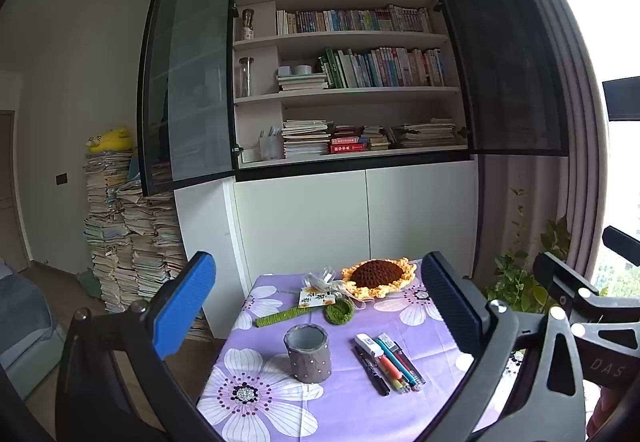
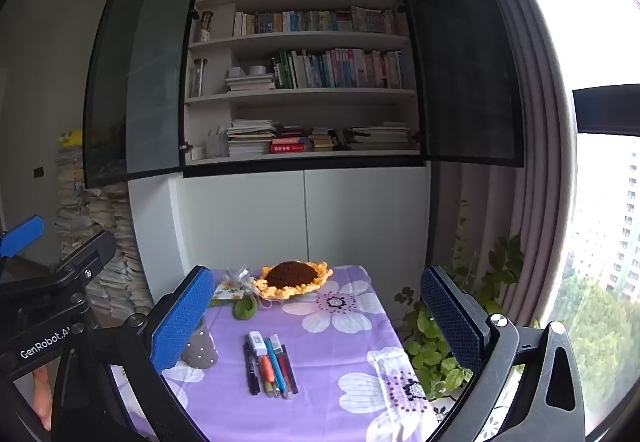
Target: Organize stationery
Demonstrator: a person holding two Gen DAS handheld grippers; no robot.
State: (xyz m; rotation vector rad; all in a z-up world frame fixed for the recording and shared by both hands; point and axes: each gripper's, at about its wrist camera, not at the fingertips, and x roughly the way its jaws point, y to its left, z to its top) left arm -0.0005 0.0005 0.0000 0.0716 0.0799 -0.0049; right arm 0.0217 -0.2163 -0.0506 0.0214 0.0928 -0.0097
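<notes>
Purple cloth (image 1: 280,326) bearing the pens (image 1: 386,364) in a row just right of the grey cup (image 1: 308,356), none potted yet. Left gripper (image 1: 320,318) and right gripper (image 2: 316,318) both spread wide, empty, held level short of the table. Next, probably: lower one over a single pen, pinch, drop upright into cup.

Light: daylight from the window (image 2: 600,242) at right, blown out to glare.
Left side: dim, shadowed.
Edges: fisheye curvature, dark corners.
Focus: sharp.

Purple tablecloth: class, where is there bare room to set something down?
Free: the tablecloth in front of the grey pen cup and pens, and right of the pens toward the edge. Crowded: the far end, around the crocheted sunflower and green crochet pieces.
</notes>
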